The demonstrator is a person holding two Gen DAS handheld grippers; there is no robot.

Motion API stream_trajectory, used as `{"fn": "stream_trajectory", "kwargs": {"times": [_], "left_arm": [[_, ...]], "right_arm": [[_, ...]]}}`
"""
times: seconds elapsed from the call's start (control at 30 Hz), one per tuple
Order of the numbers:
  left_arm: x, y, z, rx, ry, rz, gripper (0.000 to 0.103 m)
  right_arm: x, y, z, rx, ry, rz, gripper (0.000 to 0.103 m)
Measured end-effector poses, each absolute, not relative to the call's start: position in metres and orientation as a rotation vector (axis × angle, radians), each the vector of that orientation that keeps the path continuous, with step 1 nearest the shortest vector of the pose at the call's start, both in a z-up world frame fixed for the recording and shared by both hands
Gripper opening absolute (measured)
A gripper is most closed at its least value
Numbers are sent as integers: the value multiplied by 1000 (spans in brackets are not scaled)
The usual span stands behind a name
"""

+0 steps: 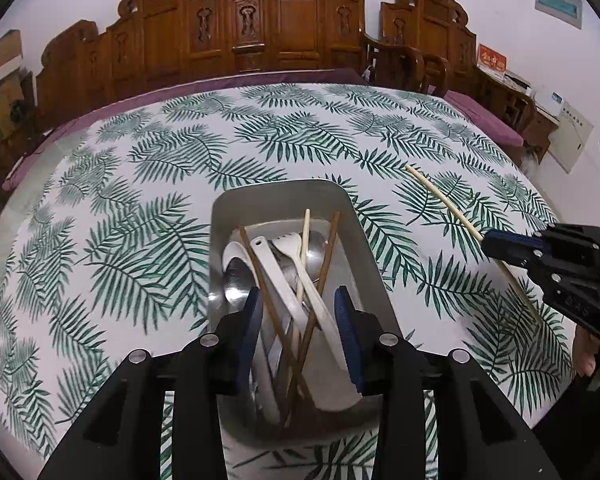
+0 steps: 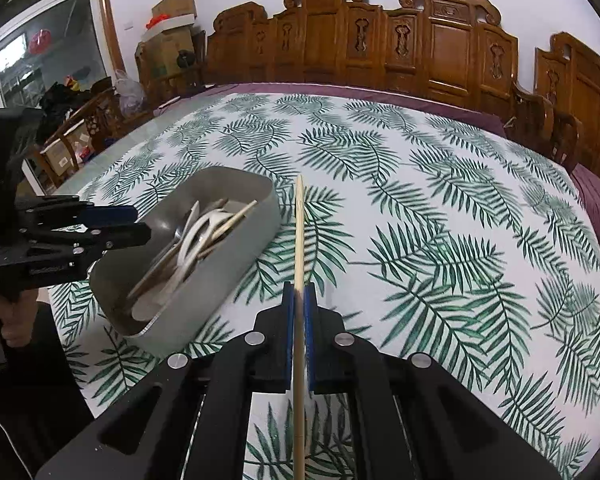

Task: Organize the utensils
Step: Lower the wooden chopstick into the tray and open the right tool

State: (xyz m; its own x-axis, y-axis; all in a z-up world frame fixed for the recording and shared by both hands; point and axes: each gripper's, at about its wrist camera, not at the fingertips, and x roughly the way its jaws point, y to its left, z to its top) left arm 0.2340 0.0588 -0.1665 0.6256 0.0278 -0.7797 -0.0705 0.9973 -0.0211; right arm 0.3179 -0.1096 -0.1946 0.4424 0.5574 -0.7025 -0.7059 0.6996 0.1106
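The right tongs (image 2: 299, 300) are clamped on a pale chopstick (image 2: 299, 240) above the table (image 2: 440, 200) – it goes next into the metal tray (image 1: 220, 216) near the front edge; left tongs (image 1: 299, 300) hover parted over it, empty.

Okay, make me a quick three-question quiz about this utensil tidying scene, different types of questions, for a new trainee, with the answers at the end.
1. True or false: the right hand-held gripper is shut on a pale chopstick.
2. Multiple choice: where does the metal tray of utensils sit? A) on a wooden chair B) on the leaf-print tablecloth C) on the floor
3. Fill in: the left hand-held gripper hovers over the tray with its jaws ____.

Key: 1 true; 2 B; 3 open, with nothing pinched between the pads, though the utensils lie below them.
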Motion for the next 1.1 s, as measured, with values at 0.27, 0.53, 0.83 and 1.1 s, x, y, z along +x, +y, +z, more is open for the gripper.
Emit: {"fn": "stream_trajectory", "kwargs": {"times": [0.27, 0.53, 0.83, 1.1], "left_arm": [[214, 69, -146, -51, 862, 68, 69], [200, 75, -141, -38, 859, 77, 90], [181, 92, -142, -61, 853, 93, 90], [172, 103, -144, -78, 855, 106, 90]], "right_arm": [[307, -90, -176, -201, 772, 802, 6], [300, -72, -168, -183, 784, 818, 6], [300, -39, -173, -152, 828, 836, 6], [299, 5, -186, -124, 882, 860, 6]]}}
